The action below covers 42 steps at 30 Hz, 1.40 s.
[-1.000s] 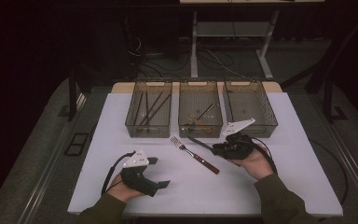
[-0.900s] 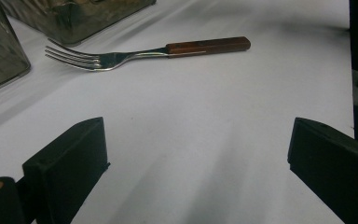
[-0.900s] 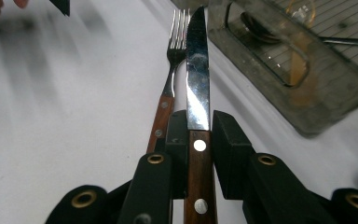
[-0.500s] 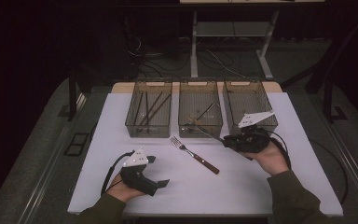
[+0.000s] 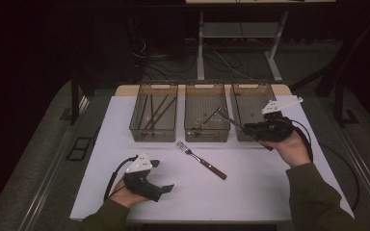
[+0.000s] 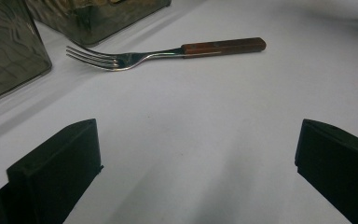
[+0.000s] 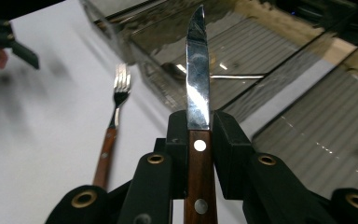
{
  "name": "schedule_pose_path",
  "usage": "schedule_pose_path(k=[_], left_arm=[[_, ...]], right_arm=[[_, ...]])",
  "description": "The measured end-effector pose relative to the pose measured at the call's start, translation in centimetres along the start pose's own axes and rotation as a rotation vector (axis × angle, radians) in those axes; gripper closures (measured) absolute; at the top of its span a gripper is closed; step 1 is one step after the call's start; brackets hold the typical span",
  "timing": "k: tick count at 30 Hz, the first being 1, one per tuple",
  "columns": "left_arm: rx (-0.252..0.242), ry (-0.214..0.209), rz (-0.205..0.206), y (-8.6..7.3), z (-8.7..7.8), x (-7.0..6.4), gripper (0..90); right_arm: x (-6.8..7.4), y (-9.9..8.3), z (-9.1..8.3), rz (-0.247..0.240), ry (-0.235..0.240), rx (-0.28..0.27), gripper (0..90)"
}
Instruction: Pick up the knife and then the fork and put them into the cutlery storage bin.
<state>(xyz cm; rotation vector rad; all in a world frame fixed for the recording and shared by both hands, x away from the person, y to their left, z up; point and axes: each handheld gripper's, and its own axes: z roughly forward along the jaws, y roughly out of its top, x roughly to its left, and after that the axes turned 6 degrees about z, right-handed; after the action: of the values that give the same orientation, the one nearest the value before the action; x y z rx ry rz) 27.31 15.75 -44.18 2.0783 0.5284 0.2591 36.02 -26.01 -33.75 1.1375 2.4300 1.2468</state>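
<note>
White tabletop (image 5: 250, 192) under dim light, with dark floor and a desk frame beyond; the near edge carries the person's two forearms.

Nearest, the left gripper (image 5: 161, 175) rests low on the table at the near left, its jaws standing wide apart with nothing between them. In the left gripper view a fork (image 6: 163, 52) lies flat just ahead of it, tines toward the bins, wooden handle to the right. From above the same fork (image 5: 201, 160) lies free on the table between the two hands.

Farther back and to the right, the right gripper (image 5: 248, 129) is clamped on a table knife (image 7: 198, 107). The jaws grip the wood-scaled, riveted handle just behind the blade, and the blade runs straight out ahead. In the high view the knife (image 5: 229, 118) is held clear of the table, its tip over the near right corner of the middle bin (image 5: 207, 137).

Farthest, three clear bins stand in a row: the left bin (image 5: 154, 132) holds several dark slender sticks, the middle bin some cutlery, and the right bin (image 5: 243, 120) contents that cannot be made out.

Handling, as judged: the knife is light, rigid and not fragile. Its polished blade would be slippery, so the wooden handle is the sound place to hold, and the present grip suits that. The long overhang may let it pivot if the clamp loosens.
</note>
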Motion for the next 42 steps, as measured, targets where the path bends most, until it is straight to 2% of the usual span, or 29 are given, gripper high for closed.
schedule_pose_path(k=[6,13,18,23,26,31,42], left_arm=[[-0.003,0.001,-0.005,0.0,0.0,0.0,0.0],[-0.001,0.001,-0.004,0.0,0.0,-0.1,0.0],[-0.002,0.000,-0.009,0.0,0.0,-0.1,0.0],[-0.007,-0.001,-0.015,0.0,-0.1,-0.2,0.0],[-0.007,-0.004,-0.015,0.0,0.0,-0.2,0.0],[-0.006,-0.007,-0.018,0.0,0.0,-0.2,0.0],[-0.008,-0.010,-0.022,0.0,0.0,-0.2,0.0]], right_arm=[[-2.0,1.3,-0.5,0.027,-0.038,-0.022,76.9],[-4.0,2.4,-0.6,0.054,-0.091,-0.010,76.9],[-5.6,2.9,-0.3,0.070,-0.129,-0.017,76.8],[-7.1,3.3,0.4,0.071,-0.180,0.005,76.8],[-8.0,3.3,0.7,0.086,-0.191,0.018,76.8],[-9.5,2.9,1.0,0.138,-0.195,0.020,76.8],[-11.3,2.0,2.8,0.165,-0.217,0.058,76.8]])
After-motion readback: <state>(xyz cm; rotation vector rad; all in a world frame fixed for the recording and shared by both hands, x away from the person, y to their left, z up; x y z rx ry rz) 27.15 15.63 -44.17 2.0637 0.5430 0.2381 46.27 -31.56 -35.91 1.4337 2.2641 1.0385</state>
